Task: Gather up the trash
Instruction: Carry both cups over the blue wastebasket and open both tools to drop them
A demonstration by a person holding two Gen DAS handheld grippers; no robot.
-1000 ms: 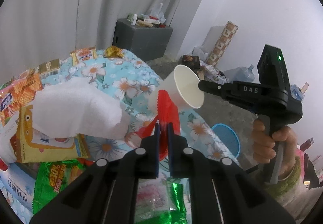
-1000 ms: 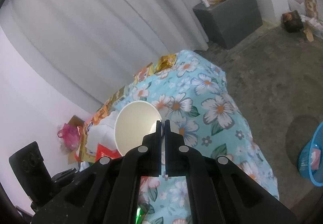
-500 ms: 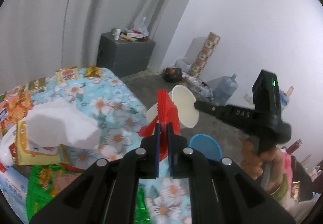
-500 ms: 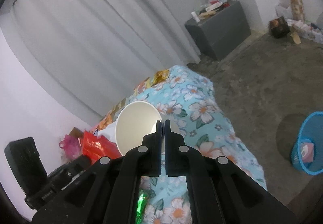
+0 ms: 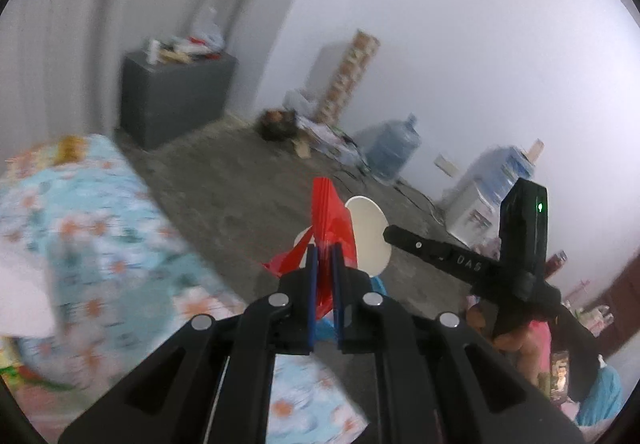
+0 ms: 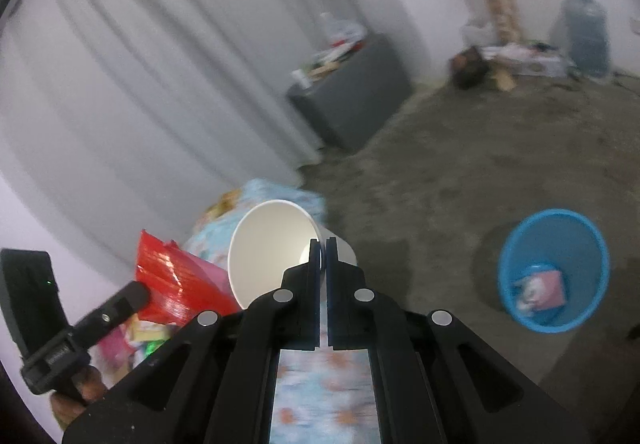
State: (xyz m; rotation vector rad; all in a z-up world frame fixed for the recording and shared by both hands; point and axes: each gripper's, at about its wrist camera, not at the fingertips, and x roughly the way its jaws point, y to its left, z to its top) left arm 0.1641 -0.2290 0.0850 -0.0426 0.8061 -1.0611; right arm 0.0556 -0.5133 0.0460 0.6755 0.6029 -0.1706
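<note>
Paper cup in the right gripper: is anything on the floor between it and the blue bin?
Nothing visible. The right gripper is shut on the paper cup rim, and only bare concrete floor lies between it and the blue bin, which stands open-topped with a pink packet inside.

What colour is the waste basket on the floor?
Bright blue waste basket, mesh-like walls; clearest in the right wrist view.

Left claw [image 5: 325,256] and right claw [image 6: 323,249] both clamped.
</note>
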